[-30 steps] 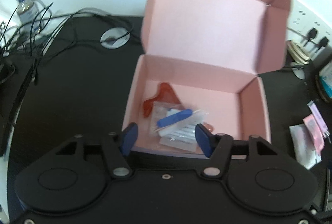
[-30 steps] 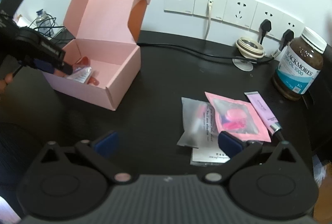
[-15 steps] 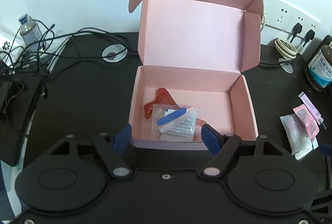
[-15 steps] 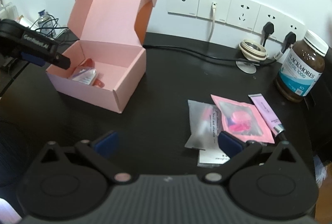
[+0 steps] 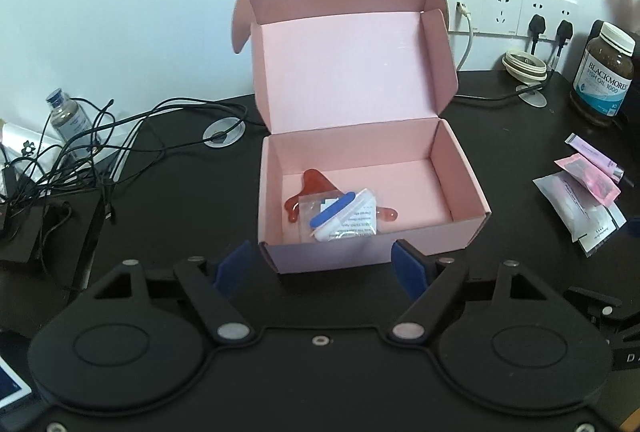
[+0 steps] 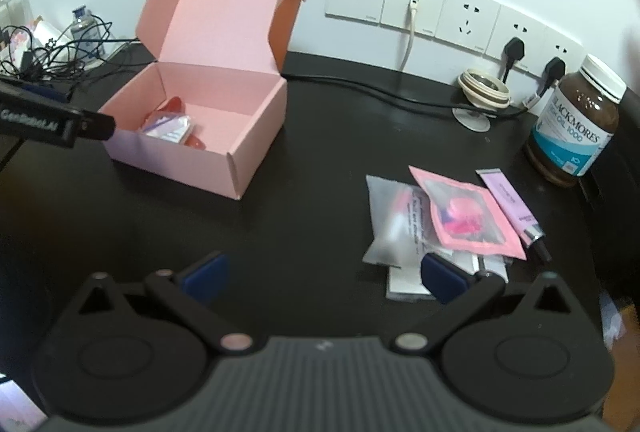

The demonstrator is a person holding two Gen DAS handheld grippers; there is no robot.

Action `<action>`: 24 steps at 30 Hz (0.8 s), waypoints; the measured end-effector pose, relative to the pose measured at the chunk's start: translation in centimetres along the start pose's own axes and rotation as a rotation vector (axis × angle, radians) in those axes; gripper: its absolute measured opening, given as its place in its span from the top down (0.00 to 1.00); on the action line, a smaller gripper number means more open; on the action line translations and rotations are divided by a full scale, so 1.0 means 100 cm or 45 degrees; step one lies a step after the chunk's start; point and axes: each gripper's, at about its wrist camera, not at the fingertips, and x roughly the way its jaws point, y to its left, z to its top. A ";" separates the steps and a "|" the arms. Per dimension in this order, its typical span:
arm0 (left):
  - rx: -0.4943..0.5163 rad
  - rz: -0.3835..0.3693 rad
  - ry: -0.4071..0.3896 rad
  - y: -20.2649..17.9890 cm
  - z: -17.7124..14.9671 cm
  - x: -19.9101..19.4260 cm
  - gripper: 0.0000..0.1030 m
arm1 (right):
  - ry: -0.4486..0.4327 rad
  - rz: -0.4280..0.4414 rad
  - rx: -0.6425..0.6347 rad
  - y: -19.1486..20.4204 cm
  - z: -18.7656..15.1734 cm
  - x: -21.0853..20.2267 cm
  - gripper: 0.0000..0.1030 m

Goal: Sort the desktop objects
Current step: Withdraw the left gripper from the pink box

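Left wrist view, nearest: the left gripper (image 5: 322,264), its blue-padded fingers (image 5: 406,268) spread wide and holding nothing; they hang just short of the front wall of the pink box (image 5: 464,168), one to each side of the wall's left part, and it cannot be told whether they touch it. The log's last change is too small to count as motion.

Inside the box, at the front left of the floor, lies a clear packet (image 5: 344,214) with a blue nail file (image 5: 332,211) in it. The file's long axis runs diagonally, from lower left up to the right, toward the far right corner. Under the packet a red flat piece (image 5: 314,182) shows, its arms sticking out at the far side and the right. The lid stands open and upright at the back.

Right wrist view, nearest: the right gripper (image 6: 324,274), fingers wide apart and empty above the black desk (image 6: 304,160). The right finger (image 6: 444,278) sits in front of a white leaflet (image 6: 404,286) at the near edge of a pile; contact cannot be told. On the pile lie a frosted pouch (image 6: 390,220) and, overlapping it, a pink sachet (image 6: 466,214). Just beside the sachet, a lilac tube (image 6: 510,204) lies with its long axis slanting, dark cap toward the near right.

Farther back: a brown supplement bottle (image 6: 576,124) stands upright at the right, and wall sockets (image 6: 468,18) run behind it.
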 end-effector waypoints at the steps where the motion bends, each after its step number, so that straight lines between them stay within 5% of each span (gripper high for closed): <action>1: -0.006 0.001 -0.004 0.001 -0.003 -0.001 0.24 | 0.005 -0.003 -0.005 0.000 -0.001 -0.001 0.01; 24: -0.187 0.008 -0.089 0.041 -0.051 -0.022 0.21 | -0.095 -0.142 -0.034 0.004 -0.020 -0.025 0.01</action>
